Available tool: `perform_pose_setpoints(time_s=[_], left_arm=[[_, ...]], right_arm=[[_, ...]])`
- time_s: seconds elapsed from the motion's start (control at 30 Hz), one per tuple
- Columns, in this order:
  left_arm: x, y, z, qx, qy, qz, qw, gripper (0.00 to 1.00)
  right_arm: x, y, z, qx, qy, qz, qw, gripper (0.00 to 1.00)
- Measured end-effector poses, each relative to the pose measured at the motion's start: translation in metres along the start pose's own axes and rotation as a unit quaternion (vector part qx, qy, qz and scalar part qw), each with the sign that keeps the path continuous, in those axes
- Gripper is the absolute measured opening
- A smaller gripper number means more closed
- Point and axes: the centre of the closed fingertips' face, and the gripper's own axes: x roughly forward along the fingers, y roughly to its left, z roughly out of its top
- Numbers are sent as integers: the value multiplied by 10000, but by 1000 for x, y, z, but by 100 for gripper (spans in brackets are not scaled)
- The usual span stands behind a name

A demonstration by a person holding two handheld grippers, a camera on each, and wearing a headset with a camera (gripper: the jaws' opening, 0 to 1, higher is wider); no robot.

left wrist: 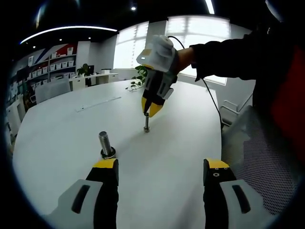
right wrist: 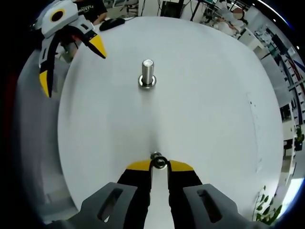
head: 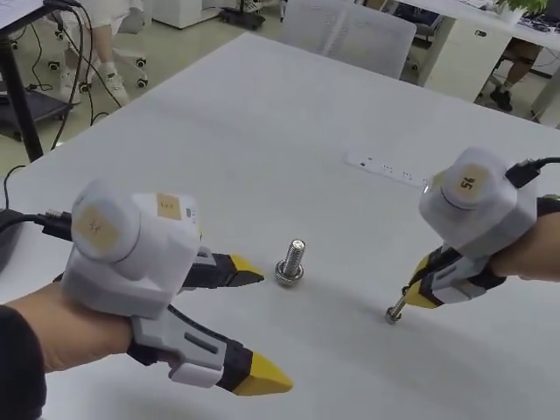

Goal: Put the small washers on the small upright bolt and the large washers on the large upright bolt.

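The large bolt stands upright mid-table with washers around its base. The thin small bolt stands to its right. My right gripper points down at the small bolt's top, shut on a small washer pinched between its yellow tips. Left of the large bolt, my left gripper hovers open with nothing between its jaws, one tip close to the bolt.
A flat white power strip lies on the white table behind the bolts. Beyond the far edge are a grey chair and a black stand with cables on the left.
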Motion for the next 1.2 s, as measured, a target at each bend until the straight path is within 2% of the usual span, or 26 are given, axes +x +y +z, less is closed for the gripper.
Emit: perform_pose_setpoints(time_s=[0.67, 1.2], left_arm=[[1, 2, -4, -45, 62, 19, 10000, 72], [2, 3, -6, -85, 111, 31, 9999, 71]], right_arm=[[28, 2, -8, 38, 94, 185, 9998, 13], [37, 4, -12, 81, 96, 271, 9996, 14]])
